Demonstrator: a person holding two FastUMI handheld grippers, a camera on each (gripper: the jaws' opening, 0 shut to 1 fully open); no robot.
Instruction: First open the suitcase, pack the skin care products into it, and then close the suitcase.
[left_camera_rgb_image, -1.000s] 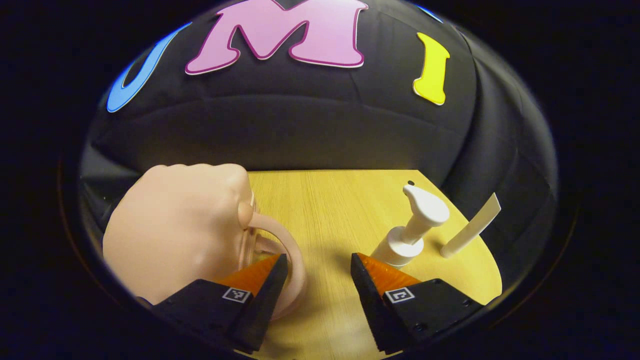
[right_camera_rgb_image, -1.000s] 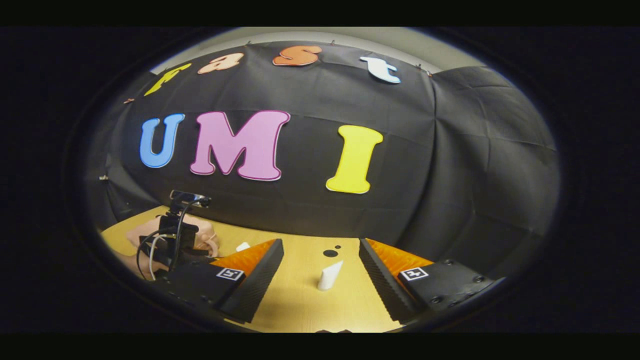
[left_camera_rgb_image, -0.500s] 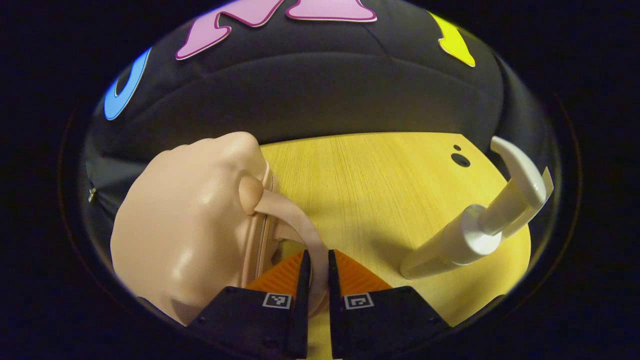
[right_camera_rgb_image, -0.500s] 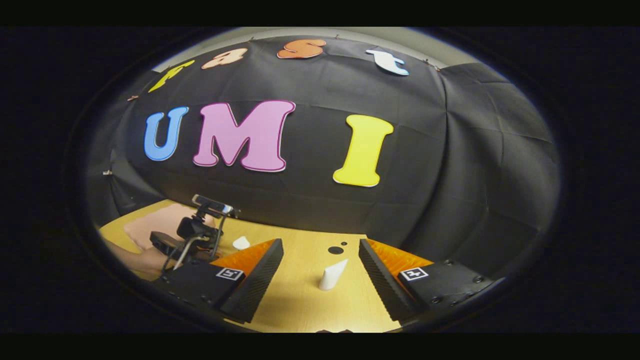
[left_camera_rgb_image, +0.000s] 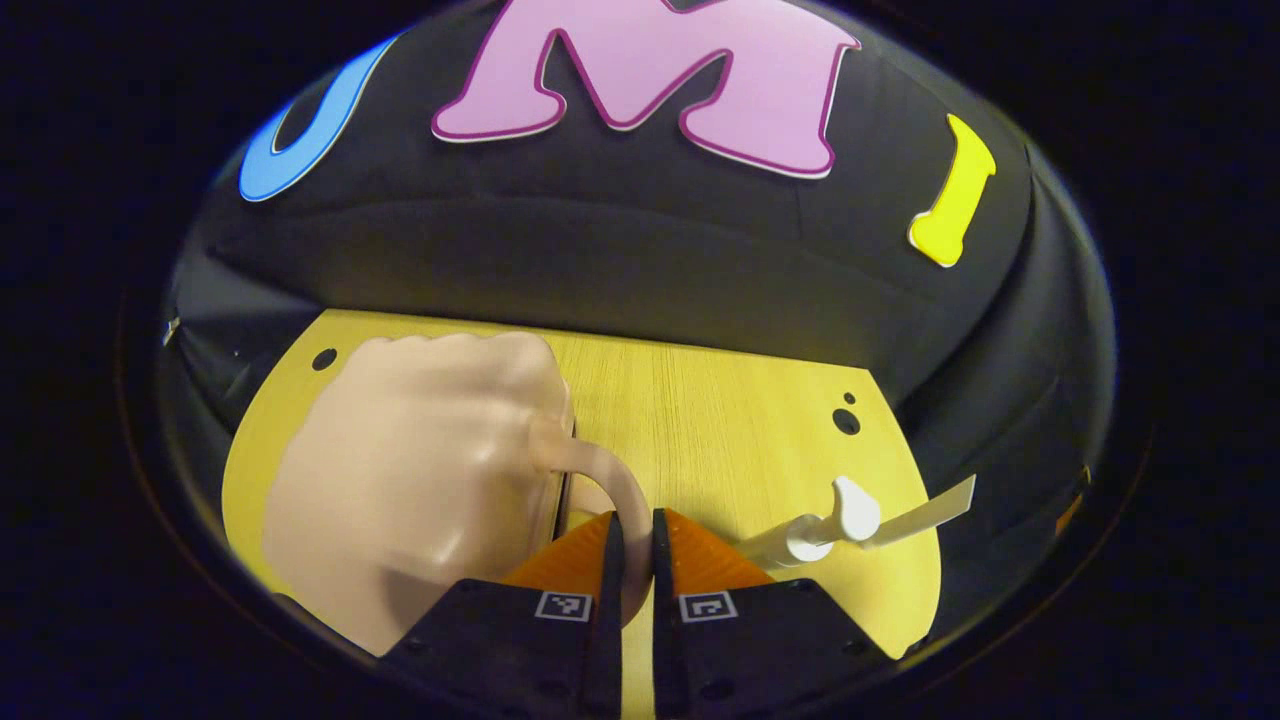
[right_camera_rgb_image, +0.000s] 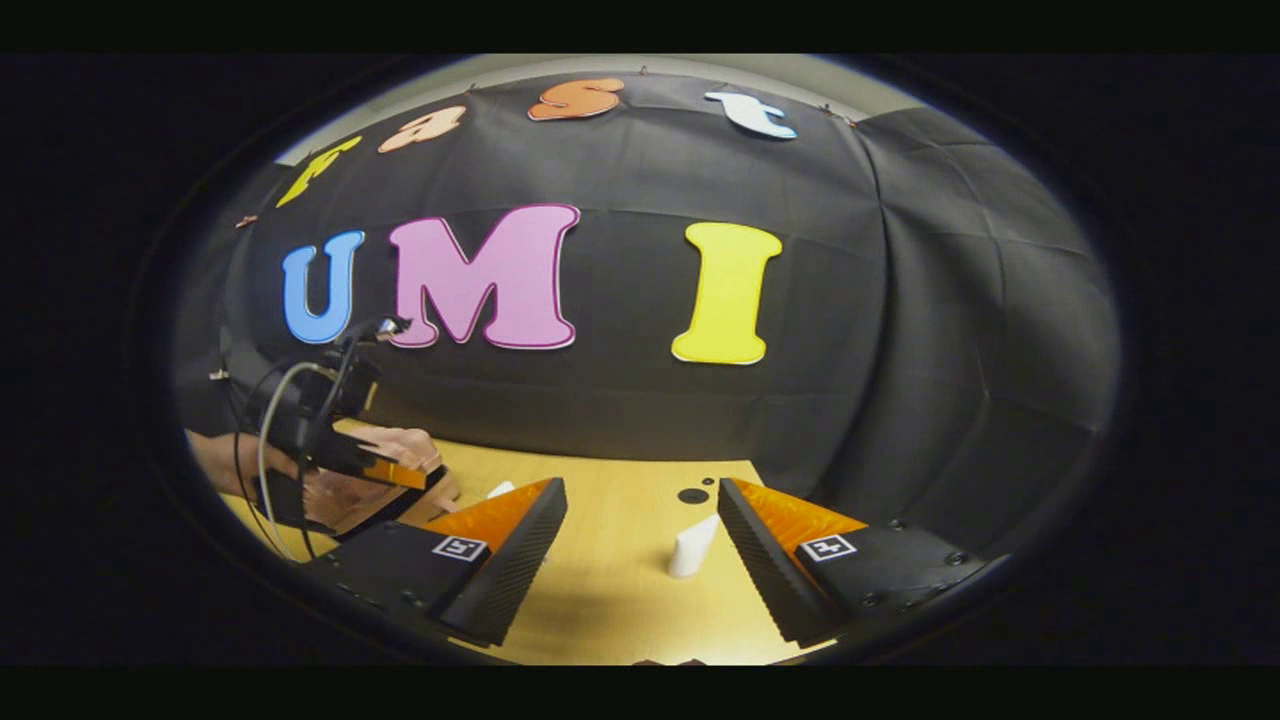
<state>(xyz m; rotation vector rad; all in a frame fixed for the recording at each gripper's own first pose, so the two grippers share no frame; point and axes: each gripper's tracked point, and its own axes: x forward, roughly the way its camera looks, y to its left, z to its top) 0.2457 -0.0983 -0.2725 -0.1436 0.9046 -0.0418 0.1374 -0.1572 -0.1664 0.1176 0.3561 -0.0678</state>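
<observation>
Left gripper (left_camera_rgb_image: 637, 560) pinched, both fingers pressed on the pale pink loop handle (left_camera_rgb_image: 612, 478) of the glossy pale pink hard-shell suitcase (left_camera_rgb_image: 420, 480). Suitcase lying on the left part of the light wooden table (left_camera_rgb_image: 720, 420), a dark gap showing along its seam just beside the handle. White pump bottle (left_camera_rgb_image: 810, 530) seen to the right of the gripper, leaning, with a flat white tube (left_camera_rgb_image: 920, 515) just behind it. Right gripper (right_camera_rgb_image: 642, 555) held near the table with its 2 fingers spread wide, gripping nothing. Small white tube (right_camera_rgb_image: 692, 546) standing tilted on the table between and beyond those fingers. At far left in the right gripper view, the left gripper (right_camera_rgb_image: 400, 478) at the suitcase (right_camera_rgb_image: 345, 495), a hand (right_camera_rgb_image: 215, 465) behind it.
</observation>
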